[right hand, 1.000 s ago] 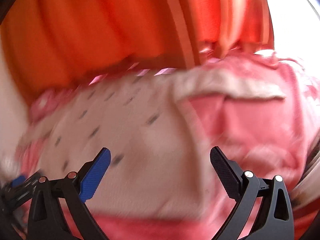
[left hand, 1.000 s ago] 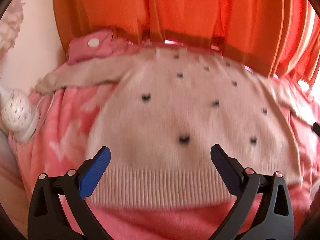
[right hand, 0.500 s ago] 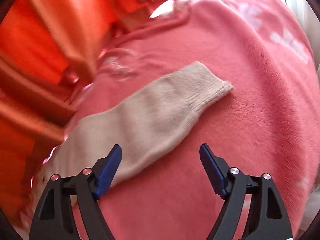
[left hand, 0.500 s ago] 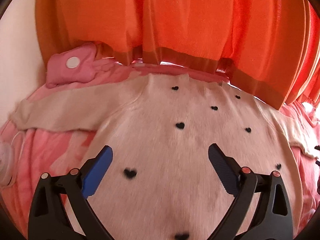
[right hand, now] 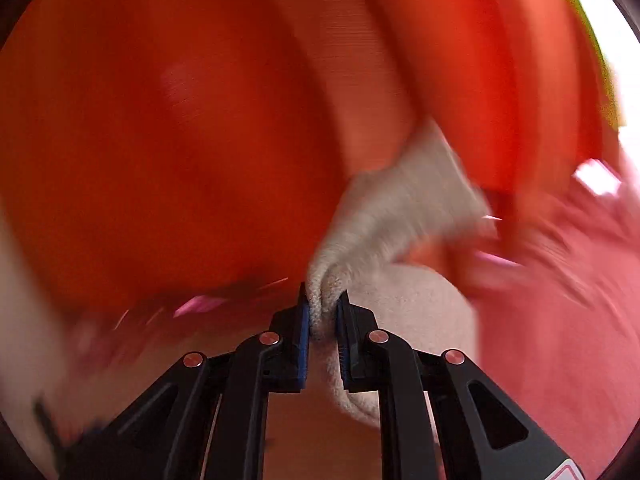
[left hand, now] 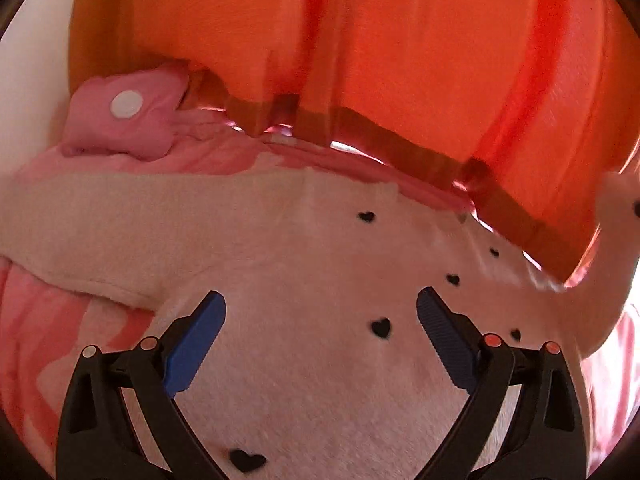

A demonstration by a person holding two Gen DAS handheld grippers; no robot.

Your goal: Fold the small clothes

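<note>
A small cream knit sweater (left hand: 304, 264) with black hearts lies flat on a pink blanket (left hand: 48, 344). Its left sleeve (left hand: 92, 232) stretches out to the left. My left gripper (left hand: 320, 312) hovers open over the sweater's chest, nothing between its blue pads. In the right wrist view my right gripper (right hand: 323, 308) is closing its jaws on the cream right sleeve (right hand: 400, 208), bunched between the pads and lifted off the blanket (right hand: 560, 320). That view is blurred by motion.
An orange curtain (left hand: 360, 60) hangs right behind the sweater and fills the top of both views. A pink pouch with a white snap (left hand: 128, 120) lies at the back left. A pale wall (left hand: 28, 80) stands at the far left.
The left gripper moved further up over the sweater toward the neckline, still open. The right gripper went from wide open above the flat sleeve to clamped on it and raised it.
</note>
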